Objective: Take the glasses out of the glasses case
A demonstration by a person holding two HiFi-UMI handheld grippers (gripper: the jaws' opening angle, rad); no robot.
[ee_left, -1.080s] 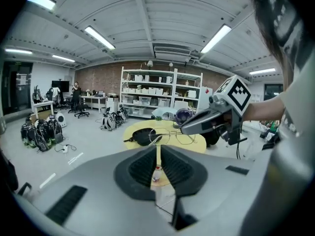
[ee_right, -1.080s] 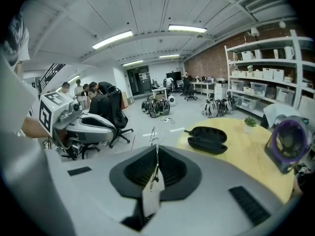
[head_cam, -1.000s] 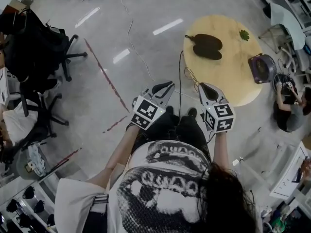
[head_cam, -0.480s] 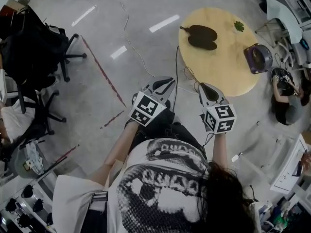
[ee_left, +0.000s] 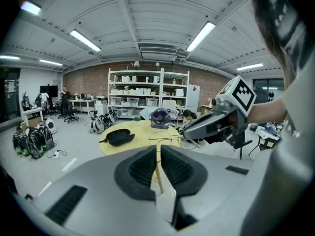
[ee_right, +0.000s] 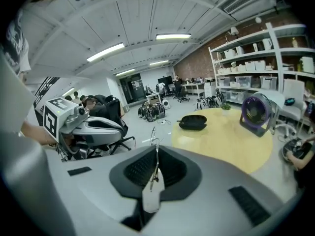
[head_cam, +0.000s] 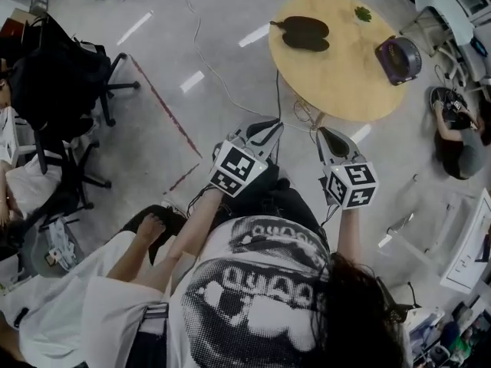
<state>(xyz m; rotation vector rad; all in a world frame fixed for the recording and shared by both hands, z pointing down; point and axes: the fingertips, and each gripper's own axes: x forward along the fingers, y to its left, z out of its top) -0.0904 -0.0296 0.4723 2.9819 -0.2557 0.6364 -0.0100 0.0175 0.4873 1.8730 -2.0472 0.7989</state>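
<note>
Right gripper [ee_right: 156, 163] is clamped shut on the glasses [ee_left: 166, 140], pinching one thin wire temple between the pads. So the glasses are out of the glasses case [head_cam: 304, 32] already and the extraction part looks done to me. Left gripper [ee_left: 158, 156] has its jaws nearly together with a slim gap showing, nothing between them. The relation that matters: the frame hangs off the right tip, long axis running sideways toward the left gripper, which sits just beside it. The round table [head_cam: 345, 83] is ahead of both tips and the case sits on its far side, well apart, long axis across the view. The right hand is the one carrying, and the left is near enough for a second grip on the other temple if needed. My guess is the next move is a set-down or a two-handed hold; the single-wire pinch could swivel. On views: the right gripper view shows only the wire in the pads, lenses out of frame. The left gripper view gives the whole frame side-on at the right tip. The head view alone shows the gap to the table.
</note>
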